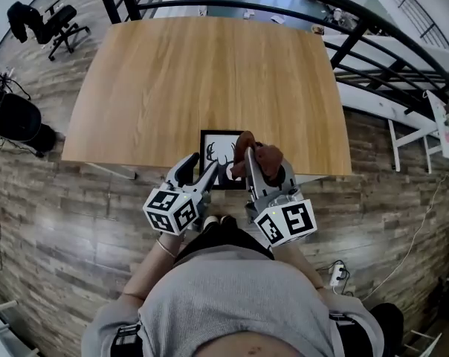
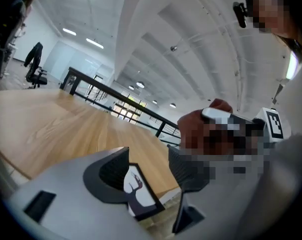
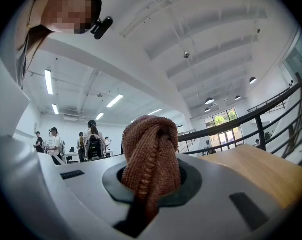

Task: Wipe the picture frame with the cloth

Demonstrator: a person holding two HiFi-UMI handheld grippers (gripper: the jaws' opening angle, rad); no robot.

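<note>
Step in hand, as I judge it: pin the frame with the left, then bring the cloth onto it with the right.

- Picture frame (image 1: 221, 149) lies flat at the near edge of the table (image 1: 202, 73), roughly centred left to right. Its near border seems to hang past the table edge, though the grippers cover that part in the head view, so I won't swear to it.
- Left gripper (image 1: 205, 174): jaws well apart, nothing pressed between them. Its own view shows the frame's near corner in the gap, with neither pad touching it. Empty for now.
- Right gripper (image 3: 152, 184): jaws clamped on the brown knitted cloth (image 3: 152, 154), which is bunched into a wad that sticks out past the tips. In the head view the wad sits over the frame's right side; I can't tell whether it is touching.

To do it well:
- Close the left on the near-left border only, keeping off the deer print, so the frame can't skid toward the far side.
- Hold it level. If it overhangs, a heavy push near the edge could tip it off.
- Lead with the wad so that cloth, and not jaw tips, meets the face.
- Wipe in light, overlapping strokes from right to left, then do the border.
</note>
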